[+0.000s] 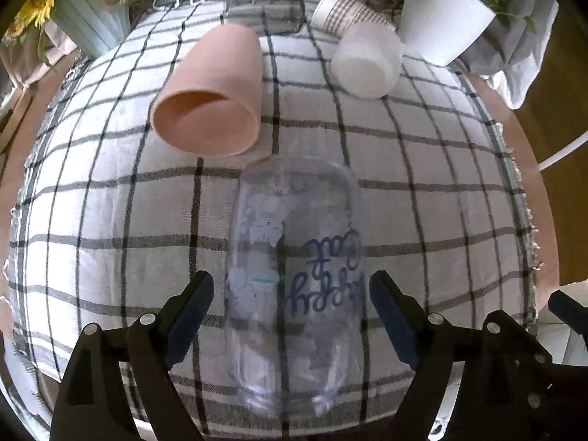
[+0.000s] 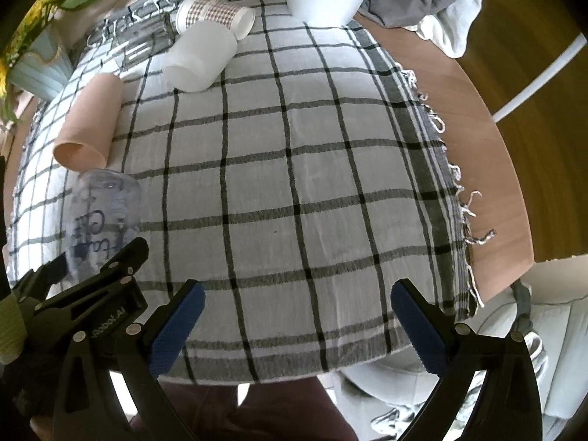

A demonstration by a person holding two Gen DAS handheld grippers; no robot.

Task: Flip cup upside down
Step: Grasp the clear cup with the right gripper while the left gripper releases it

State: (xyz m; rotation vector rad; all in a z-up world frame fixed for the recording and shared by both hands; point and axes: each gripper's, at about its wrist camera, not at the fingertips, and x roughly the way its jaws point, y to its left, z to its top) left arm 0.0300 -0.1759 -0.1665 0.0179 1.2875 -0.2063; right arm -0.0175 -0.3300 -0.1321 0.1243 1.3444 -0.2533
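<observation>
- Left gripper (image 1: 292,310) spread wide, fingers either side of a clear printed glass cup (image 1: 294,275) on the checked cloth (image 1: 422,191), not touching.
- Right gripper (image 2: 296,321) wide open, holding nothing.
- Pink cup (image 1: 213,99), frosted cup (image 1: 367,62), patterned paper cup (image 1: 345,11) lie sideways, empty.

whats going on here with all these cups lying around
A person holds a gripper in each hand over a checked cloth. The left gripper is open around a clear "Happy Cat" glass cup lying on its side. The right gripper hangs open, holding nothing. Pink, frosted and paper cups also lie tipped over.
</observation>
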